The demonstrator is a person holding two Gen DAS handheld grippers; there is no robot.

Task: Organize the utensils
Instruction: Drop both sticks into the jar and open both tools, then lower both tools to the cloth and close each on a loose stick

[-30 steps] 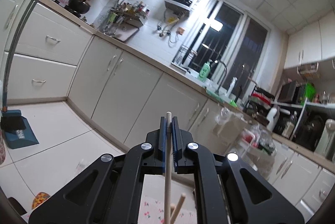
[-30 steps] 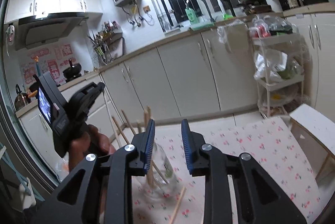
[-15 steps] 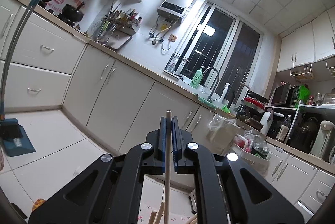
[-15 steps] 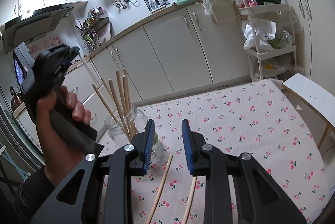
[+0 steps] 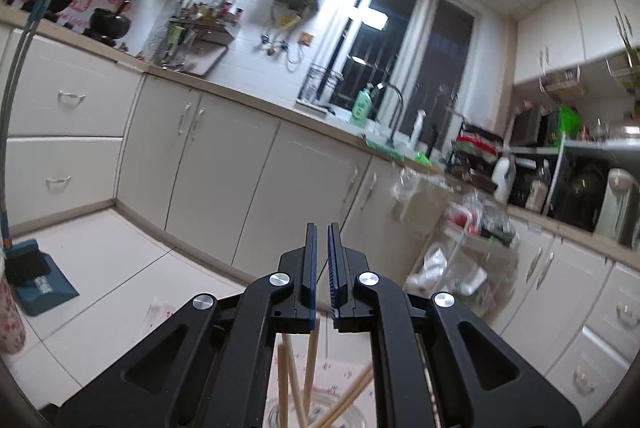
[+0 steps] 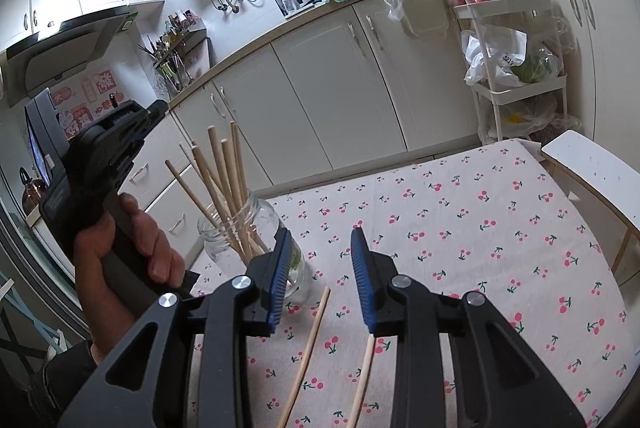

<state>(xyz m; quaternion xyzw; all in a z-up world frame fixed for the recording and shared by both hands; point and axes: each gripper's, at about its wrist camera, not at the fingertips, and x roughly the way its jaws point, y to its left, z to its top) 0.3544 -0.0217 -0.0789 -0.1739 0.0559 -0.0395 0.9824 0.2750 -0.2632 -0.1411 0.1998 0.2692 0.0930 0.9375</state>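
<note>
A clear glass jar (image 6: 256, 228) stands on the cherry-print tablecloth (image 6: 460, 228) with several wooden chopsticks (image 6: 224, 180) leaning in it. Two more chopsticks lie flat on the cloth, one (image 6: 310, 348) under my right gripper's gap and one (image 6: 364, 376) under its right finger. My right gripper (image 6: 321, 231) hovers just above them, its jaws opening with nothing between them. A hand holds my left gripper (image 6: 154, 110) up and left of the jar. In the left wrist view my left gripper (image 5: 322, 228) is shut and empty, with the jar's chopsticks (image 5: 308, 368) below it.
A white stool (image 6: 592, 164) stands past the table's right edge. A white trolley (image 6: 520, 68) with bags is against the cabinets behind. A dustpan and brush (image 5: 36, 280) sit on the tiled floor at the left.
The chopstick that stood between my left jaws has left them and now sits in the jar. My right gripper sank toward the table and its jaws spread wider.
</note>
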